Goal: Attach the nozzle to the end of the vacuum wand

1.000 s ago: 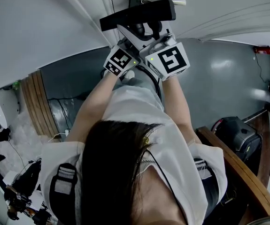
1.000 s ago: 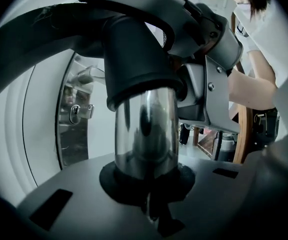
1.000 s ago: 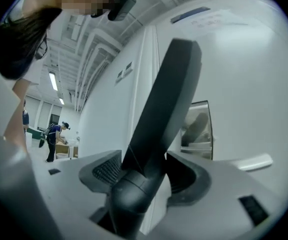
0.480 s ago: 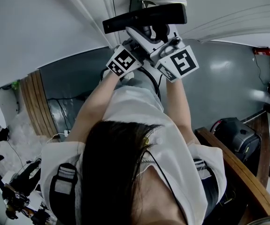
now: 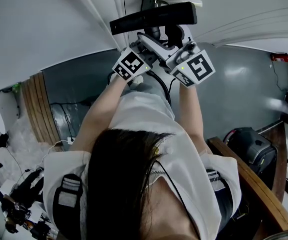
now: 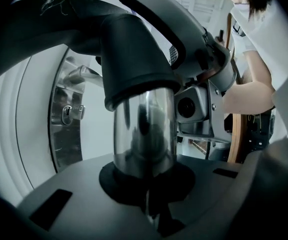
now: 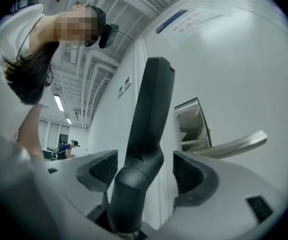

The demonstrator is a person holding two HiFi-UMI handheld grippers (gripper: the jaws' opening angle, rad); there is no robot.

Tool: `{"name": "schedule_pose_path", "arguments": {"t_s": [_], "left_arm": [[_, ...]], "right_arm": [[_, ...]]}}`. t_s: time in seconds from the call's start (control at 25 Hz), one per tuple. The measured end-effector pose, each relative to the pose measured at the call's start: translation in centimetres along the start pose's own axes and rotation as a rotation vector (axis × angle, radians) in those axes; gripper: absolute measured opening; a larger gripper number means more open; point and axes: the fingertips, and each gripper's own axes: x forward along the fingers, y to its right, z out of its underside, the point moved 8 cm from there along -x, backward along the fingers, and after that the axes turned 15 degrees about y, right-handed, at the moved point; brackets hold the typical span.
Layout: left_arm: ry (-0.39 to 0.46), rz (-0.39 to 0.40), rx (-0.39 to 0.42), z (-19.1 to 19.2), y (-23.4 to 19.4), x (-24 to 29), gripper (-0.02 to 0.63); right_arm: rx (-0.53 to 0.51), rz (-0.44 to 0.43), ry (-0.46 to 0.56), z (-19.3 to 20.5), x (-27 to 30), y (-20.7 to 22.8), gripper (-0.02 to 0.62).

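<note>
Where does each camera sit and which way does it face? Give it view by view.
Head view: on the head, facing down; shows hair, arms, left gripper, right gripper.
Left gripper view: along jaws shut on the wand; shows an arm.
Right gripper view: along jaws just opening, nozzle between them; shows hair.
All share the nozzle.

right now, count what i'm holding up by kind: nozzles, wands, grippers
nozzle: 1
wand: 1
grippers: 2, left gripper shut on the wand, right gripper with jaws just opening, nozzle neck between them
total: 4
</note>
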Motion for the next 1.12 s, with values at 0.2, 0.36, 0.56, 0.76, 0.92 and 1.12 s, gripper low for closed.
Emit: {"name": "schedule_pose_path", "arguments": {"t_s": [0.2, 0.36, 0.56, 0.76, 0.92, 1.12], "left_arm": [[0.004, -0.053, -0.028, 1.0, -2.3, -1.4, 0.014], [0.004, -0.083, -0.041, 1.3, -3.2, -2.4, 0.014], [0.008, -0.112, -0.051, 1.4, -3.8, -3.0, 0.014], [0.003, -0.140, -0.068, 1.6, -4.6, -3.1, 0.014], [0.001, -0.146, -0.073, 1.7, -5.4, -3.0, 0.014], [-0.004, -0.142, -0.075, 1.5, -5.6, -2.1, 0.014]], "right_arm": [[0.054, 0.034, 0.025, 1.1, -0.8, 0.9, 0.336], [0.068, 0.104, 0.048, 1.2, -1.8, 1.6, 0.336], [0.090, 0.164, 0.081, 1.6, -2.6, 2.4, 0.336], [0.097, 0.204, 0.077, 2.0, -3.2, 3.0, 0.336], [0.098, 0.234, 0.070, 2.3, -3.3, 3.7, 0.336], [0.114, 0.255, 0.060, 2.3, -4.1, 4.0, 0.336]]}}
